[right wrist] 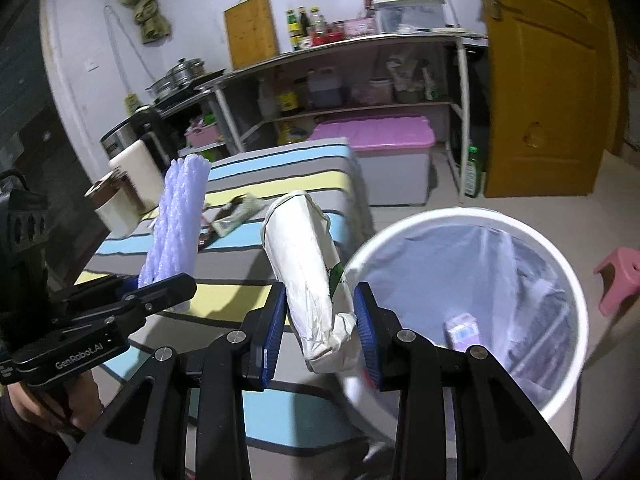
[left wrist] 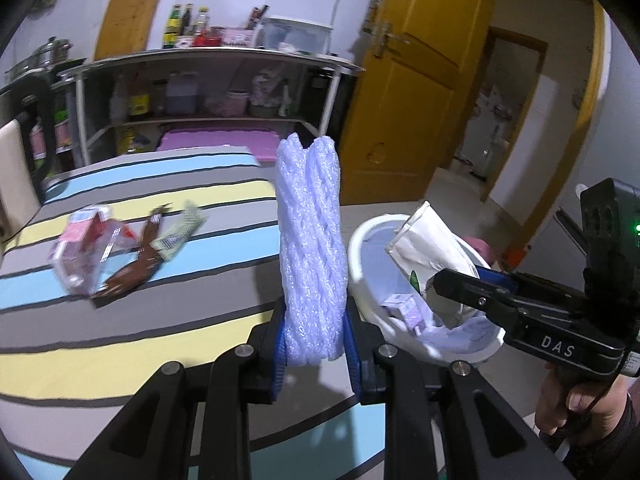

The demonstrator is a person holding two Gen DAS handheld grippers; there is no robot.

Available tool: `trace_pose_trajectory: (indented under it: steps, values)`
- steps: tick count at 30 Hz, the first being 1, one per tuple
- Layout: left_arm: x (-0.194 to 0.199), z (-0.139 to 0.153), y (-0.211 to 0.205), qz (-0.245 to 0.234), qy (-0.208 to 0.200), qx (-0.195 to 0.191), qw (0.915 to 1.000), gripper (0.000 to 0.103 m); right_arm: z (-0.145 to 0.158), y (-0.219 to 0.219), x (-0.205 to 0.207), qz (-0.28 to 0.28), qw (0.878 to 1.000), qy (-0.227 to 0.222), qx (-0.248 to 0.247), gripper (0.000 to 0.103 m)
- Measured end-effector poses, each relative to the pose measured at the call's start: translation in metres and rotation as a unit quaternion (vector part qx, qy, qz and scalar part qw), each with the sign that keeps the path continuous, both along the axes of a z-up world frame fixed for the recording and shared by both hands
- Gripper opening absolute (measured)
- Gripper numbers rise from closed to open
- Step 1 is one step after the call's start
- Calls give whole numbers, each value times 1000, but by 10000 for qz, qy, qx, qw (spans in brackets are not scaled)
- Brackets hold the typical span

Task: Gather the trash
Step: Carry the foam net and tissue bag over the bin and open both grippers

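My left gripper [left wrist: 316, 354] is shut on a white foam net sleeve [left wrist: 310, 232], which stands upright above the striped table. In the right wrist view the same foam sleeve [right wrist: 178, 220] shows at the left. A crumpled white paper bag [right wrist: 308, 276] is clamped in my right gripper [right wrist: 320, 328], at the rim of the white trash bin [right wrist: 568, 280]. From the left wrist view the paper bag [left wrist: 428, 248] hangs over the bin [left wrist: 360, 248]. The bin is lined with a bag and holds a small purple carton [right wrist: 460, 330]. More wrappers [left wrist: 120, 248] lie on the table.
The table wears a striped cloth [left wrist: 120, 340]. A metal shelf [left wrist: 208, 80] with bottles stands behind it, a pink-lidded storage box [right wrist: 384, 136] below. A yellow door [left wrist: 420, 80] is at the right, a pink stool [right wrist: 624, 276] beside the bin, a chair [right wrist: 136, 176] at the table's left.
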State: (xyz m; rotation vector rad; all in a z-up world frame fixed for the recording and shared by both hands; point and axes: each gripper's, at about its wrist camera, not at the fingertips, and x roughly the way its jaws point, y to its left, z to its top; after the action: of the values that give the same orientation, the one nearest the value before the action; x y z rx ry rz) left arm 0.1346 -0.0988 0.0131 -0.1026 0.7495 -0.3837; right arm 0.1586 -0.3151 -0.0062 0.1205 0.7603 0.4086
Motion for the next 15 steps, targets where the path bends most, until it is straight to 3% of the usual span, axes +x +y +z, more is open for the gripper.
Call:
trace_pose_trajectory:
  steps: [15]
  values:
    - [25,-15,-78,-924,132,22,9956,26,-14,-76,-2,-852,9962,187,37,36]
